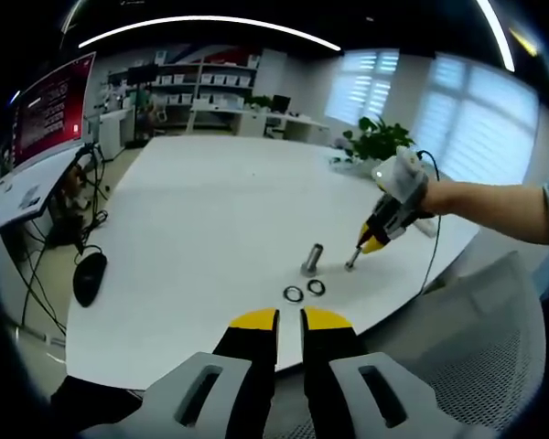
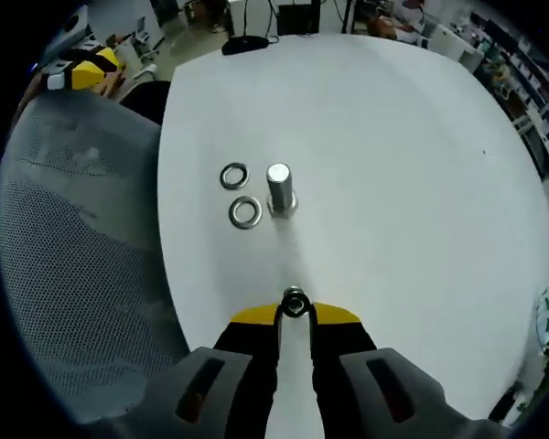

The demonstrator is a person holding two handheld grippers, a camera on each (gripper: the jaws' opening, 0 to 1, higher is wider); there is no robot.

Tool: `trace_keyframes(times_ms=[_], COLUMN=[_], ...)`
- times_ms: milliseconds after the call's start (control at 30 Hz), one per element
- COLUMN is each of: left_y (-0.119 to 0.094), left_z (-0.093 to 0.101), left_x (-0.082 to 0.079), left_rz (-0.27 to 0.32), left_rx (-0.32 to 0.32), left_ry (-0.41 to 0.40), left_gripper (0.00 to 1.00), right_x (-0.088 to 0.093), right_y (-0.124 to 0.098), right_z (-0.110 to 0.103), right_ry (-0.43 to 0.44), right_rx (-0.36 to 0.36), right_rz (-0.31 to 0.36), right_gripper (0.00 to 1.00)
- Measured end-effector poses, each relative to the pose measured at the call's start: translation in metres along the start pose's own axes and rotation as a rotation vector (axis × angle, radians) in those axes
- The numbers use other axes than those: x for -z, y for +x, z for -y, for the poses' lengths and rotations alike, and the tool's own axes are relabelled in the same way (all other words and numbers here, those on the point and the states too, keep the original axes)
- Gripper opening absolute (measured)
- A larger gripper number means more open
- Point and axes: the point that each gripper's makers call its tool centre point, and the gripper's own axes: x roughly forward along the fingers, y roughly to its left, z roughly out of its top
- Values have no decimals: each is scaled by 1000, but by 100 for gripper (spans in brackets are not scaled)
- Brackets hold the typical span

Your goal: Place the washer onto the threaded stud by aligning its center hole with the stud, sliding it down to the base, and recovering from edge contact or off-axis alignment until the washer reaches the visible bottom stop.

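A short metal stud (image 1: 311, 259) (image 2: 279, 187) stands upright on the white table (image 1: 210, 210) (image 2: 403, 155). Two washers (image 1: 294, 294) (image 1: 317, 287) lie flat beside it, also seen as rings (image 2: 233, 176) (image 2: 245, 212) left of the stud. My right gripper (image 2: 295, 315) (image 1: 368, 243) is shut on a small metal part (image 2: 295, 302) (image 1: 352, 262). That part looks ring-like end-on and rod-like from the side, and its tip is at the table just right of the stud. My left gripper (image 1: 290, 322) hovers off the near table edge, with a narrow gap and nothing between its jaws.
A mesh chair (image 1: 480, 366) (image 2: 73, 265) sits against the table edge by the washers. A mouse (image 1: 89, 277), cables and a monitor (image 1: 50, 114) are at the left end. A plant (image 1: 380, 139) stands at the far side. A person's forearm (image 1: 494, 208) holds the right gripper.
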Motion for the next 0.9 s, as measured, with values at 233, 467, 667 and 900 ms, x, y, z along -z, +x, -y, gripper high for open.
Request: trace_keyframes(times_ms=[233, 467, 667, 900], left_y=[0, 1, 1, 2], left_z=[0, -1, -1, -1], left_x=[1, 1, 2, 4], left_rz=[-6, -11, -16, -26], left_rx=[-1, -4, -4, -5], left_ry=[4, 0, 3, 13], left_gripper=[7, 7, 7, 7], right_x=[5, 11, 11, 2], right_y=[22, 39, 30, 16], right_z=[0, -3, -8, -6], right_ry=[-14, -18, 20, 74], right_rx=[-11, -26, -37, -27], right_rz=[-51, -86, -26, 60], right_gripper=[14, 15, 17, 11])
